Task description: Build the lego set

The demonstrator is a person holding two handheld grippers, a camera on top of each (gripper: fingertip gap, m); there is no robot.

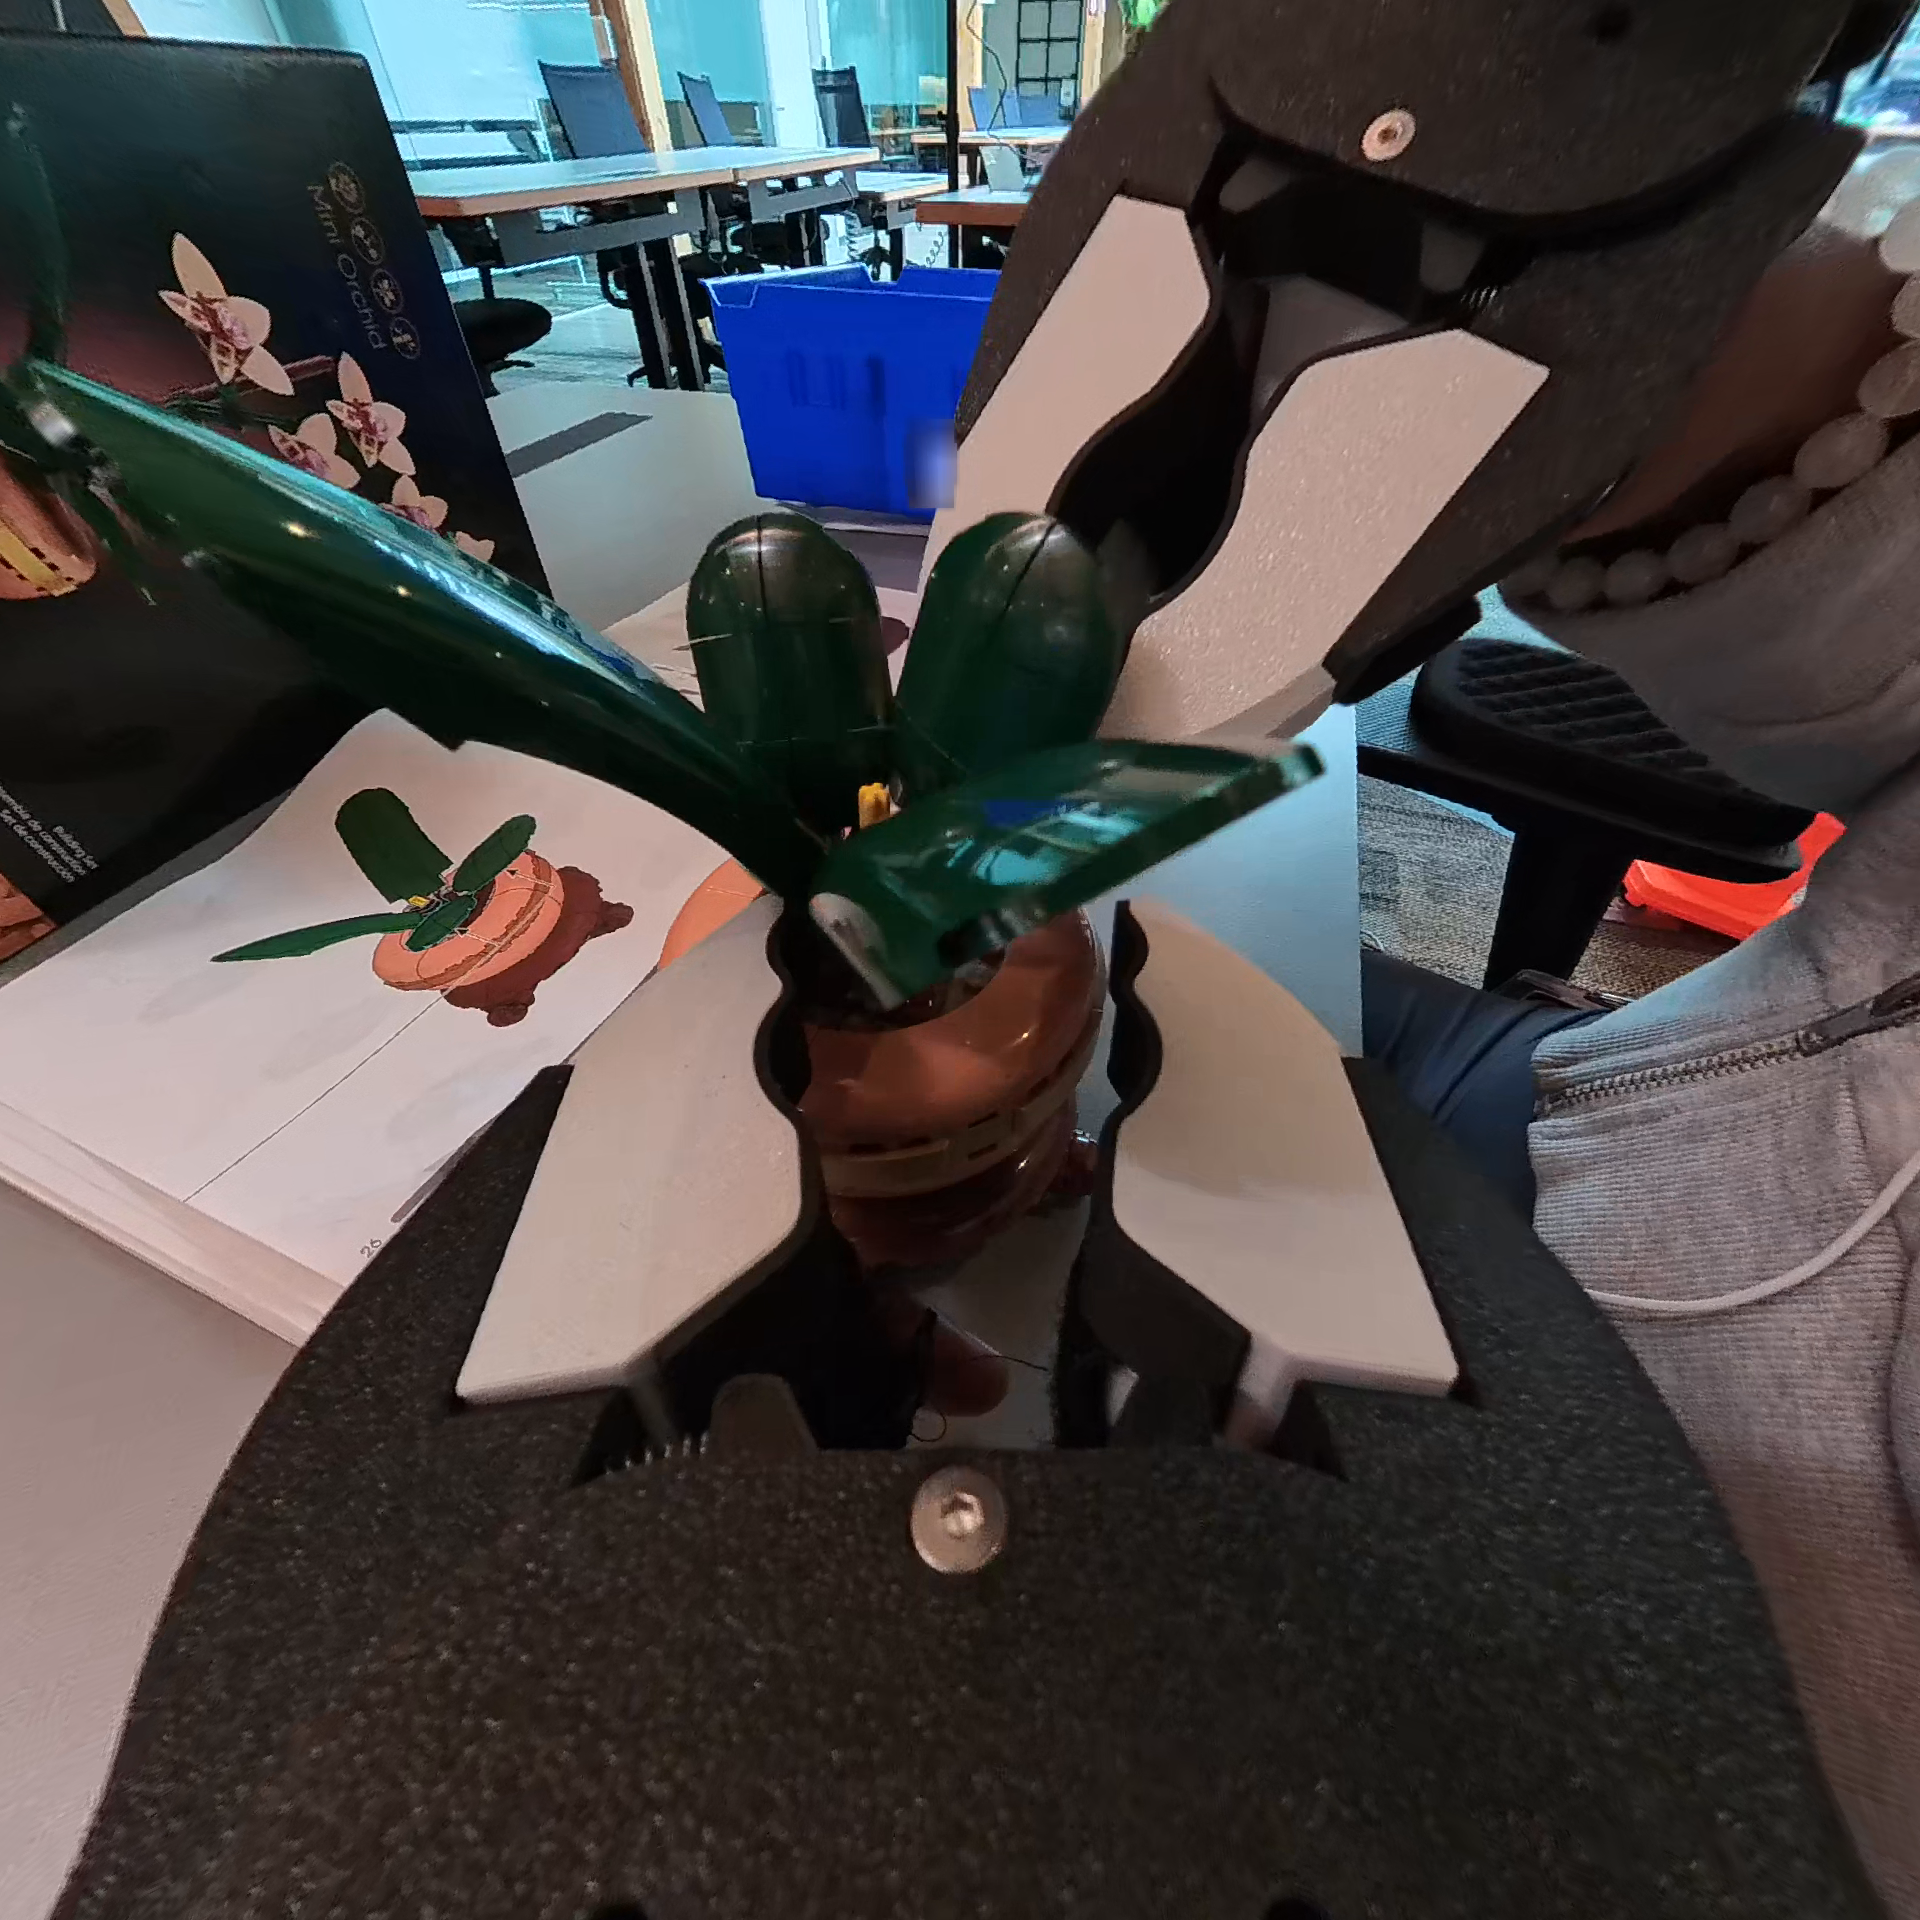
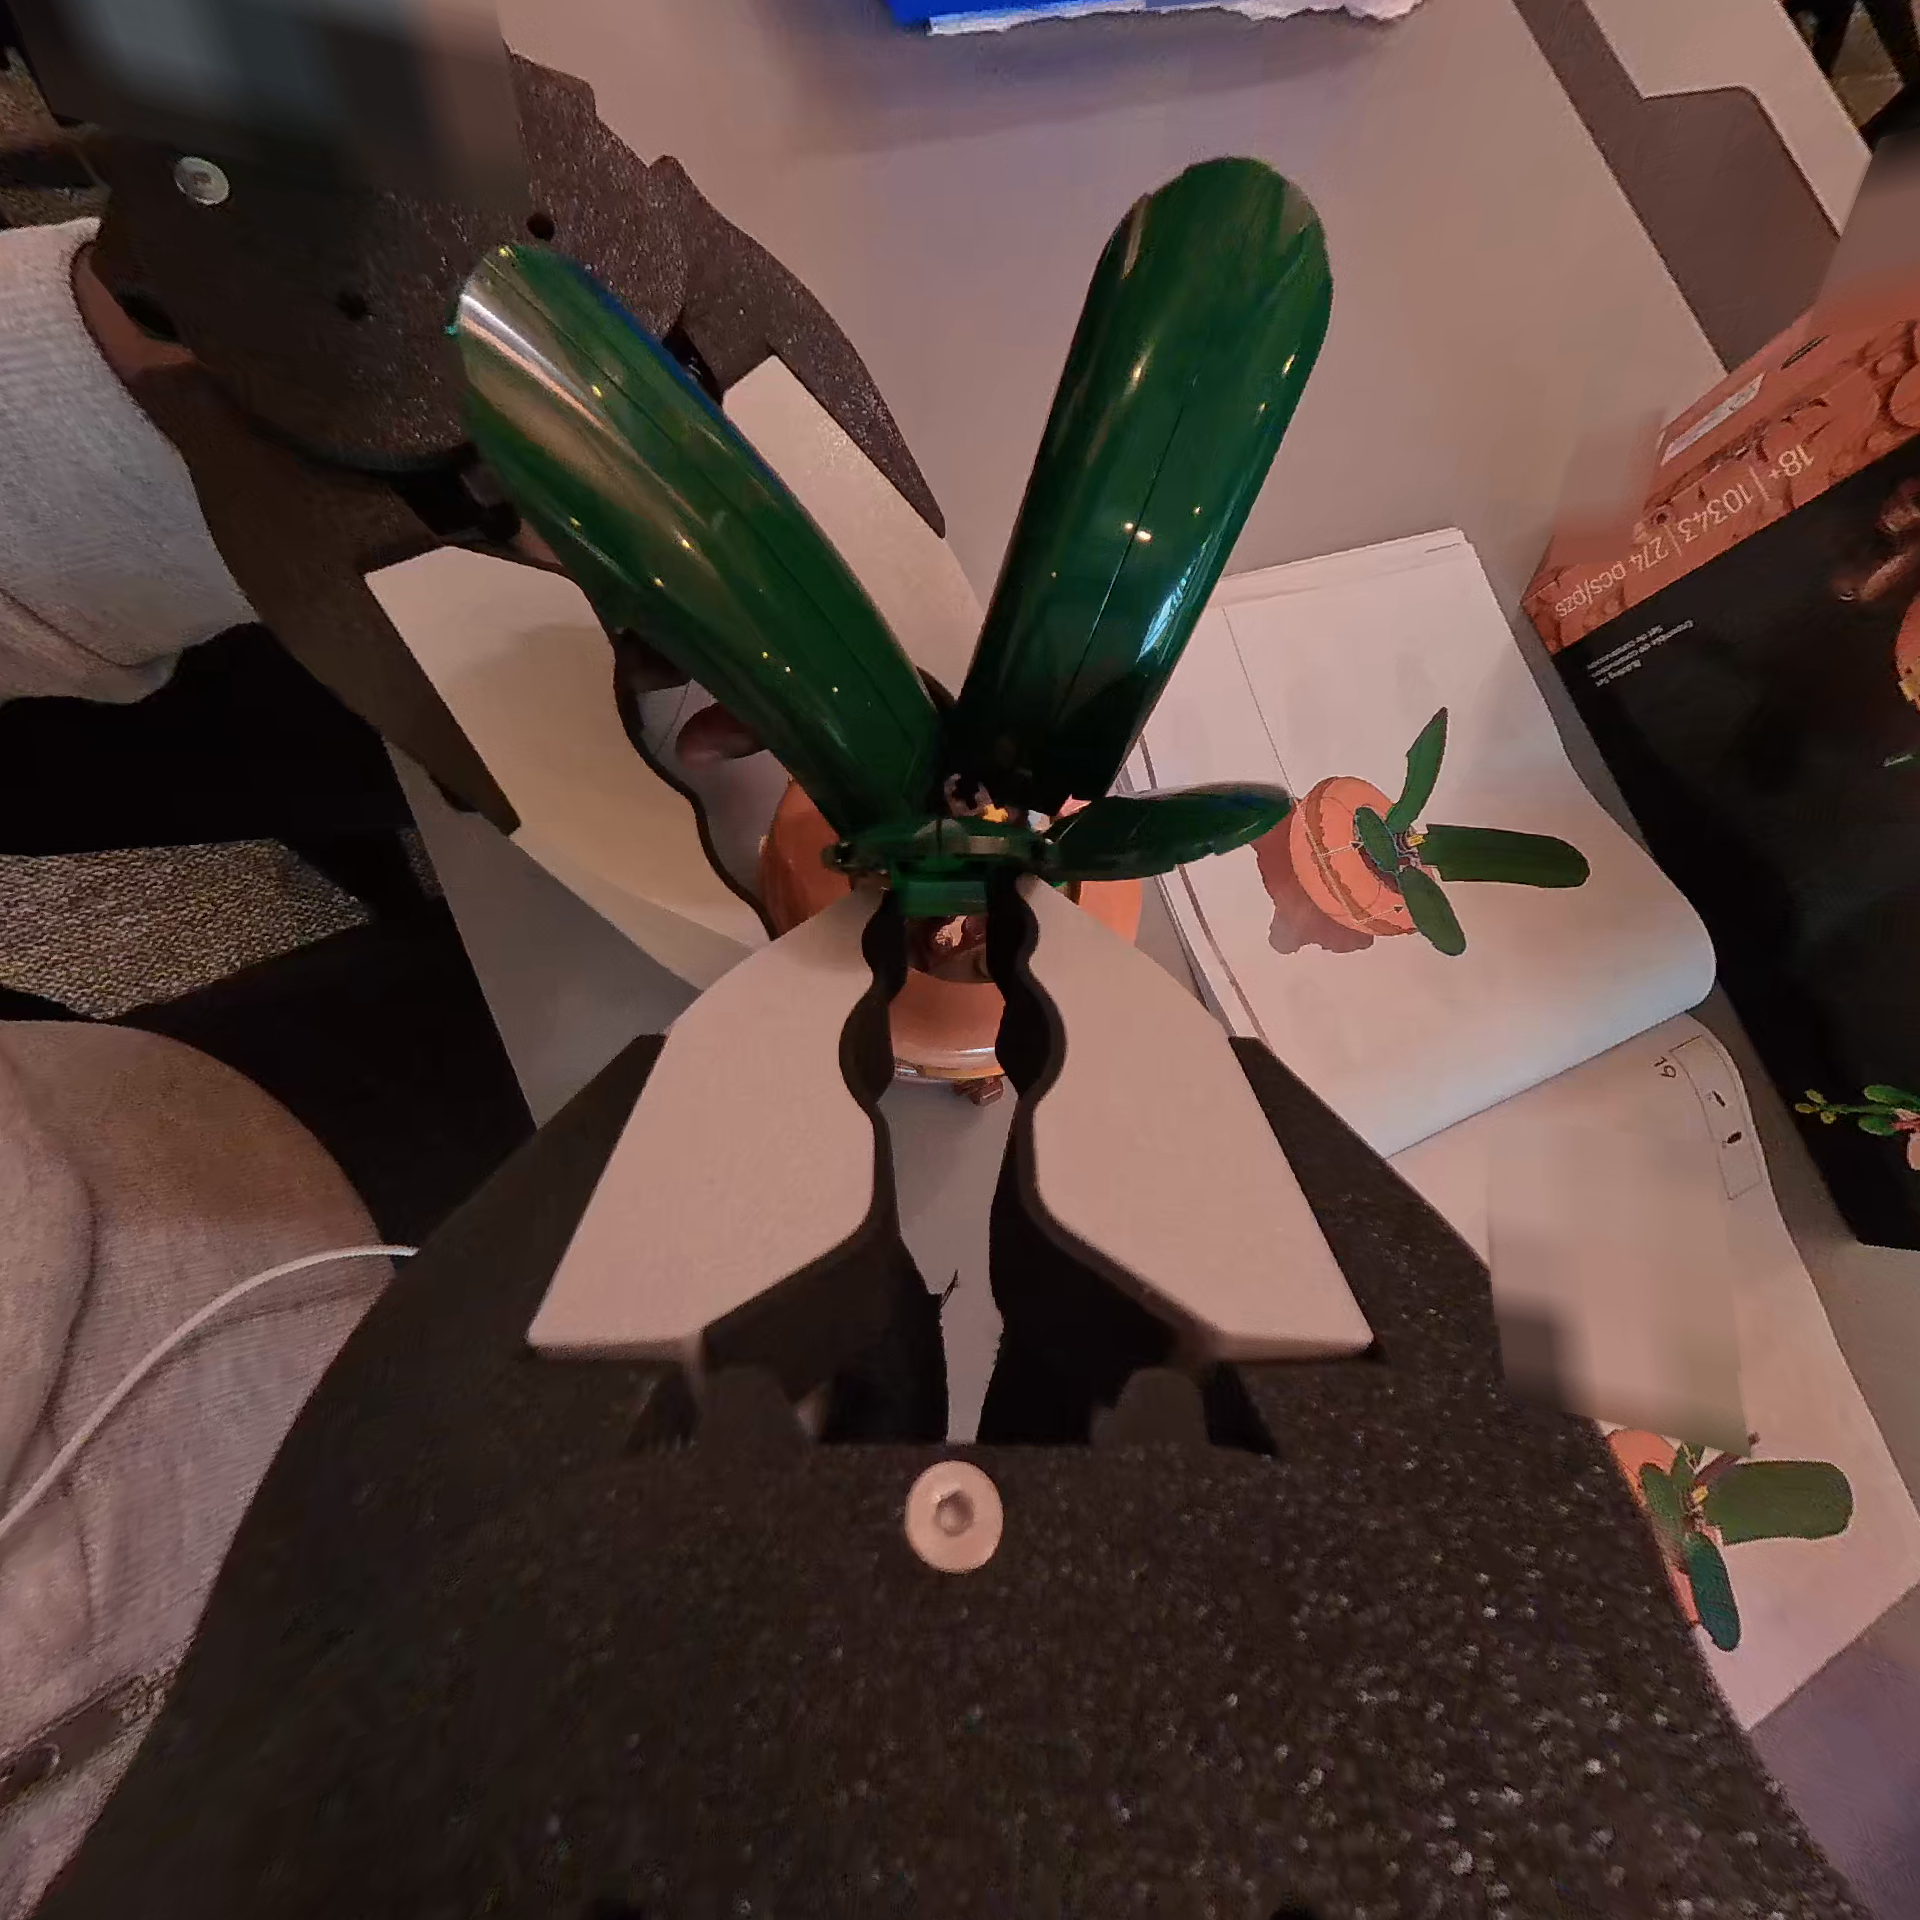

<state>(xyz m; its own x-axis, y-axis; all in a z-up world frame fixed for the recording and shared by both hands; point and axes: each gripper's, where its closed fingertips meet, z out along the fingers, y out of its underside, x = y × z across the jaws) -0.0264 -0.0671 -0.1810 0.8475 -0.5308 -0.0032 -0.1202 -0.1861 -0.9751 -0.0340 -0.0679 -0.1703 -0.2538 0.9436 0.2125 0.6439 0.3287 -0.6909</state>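
A terracotta lego pot (image 1: 935,1070) carries several dark green leaves (image 1: 436,623) that fan out from its top. My left gripper (image 1: 951,935) is shut on the pot, one finger on each side, and holds it above the table. In the right wrist view the pot (image 2: 1101,904) sits under the leaves (image 2: 1143,468), with the left gripper (image 2: 821,831) reaching in from the upper left. My right gripper (image 2: 951,899) is shut on a green leaf (image 2: 935,862) seen edge-on at the plant's centre. In the left wrist view it (image 1: 1091,613) comes in from the upper right.
An open instruction booklet (image 1: 312,1039) (image 2: 1403,727) lies on the white table. The set's dark box (image 1: 260,468) (image 2: 1766,779) stands behind it. A blue bin (image 1: 852,384) and a black chair armrest (image 1: 1590,727) are beyond. A person's grey sweater (image 1: 1714,1195) is close on the right. My left and right fingertips are right by each other.
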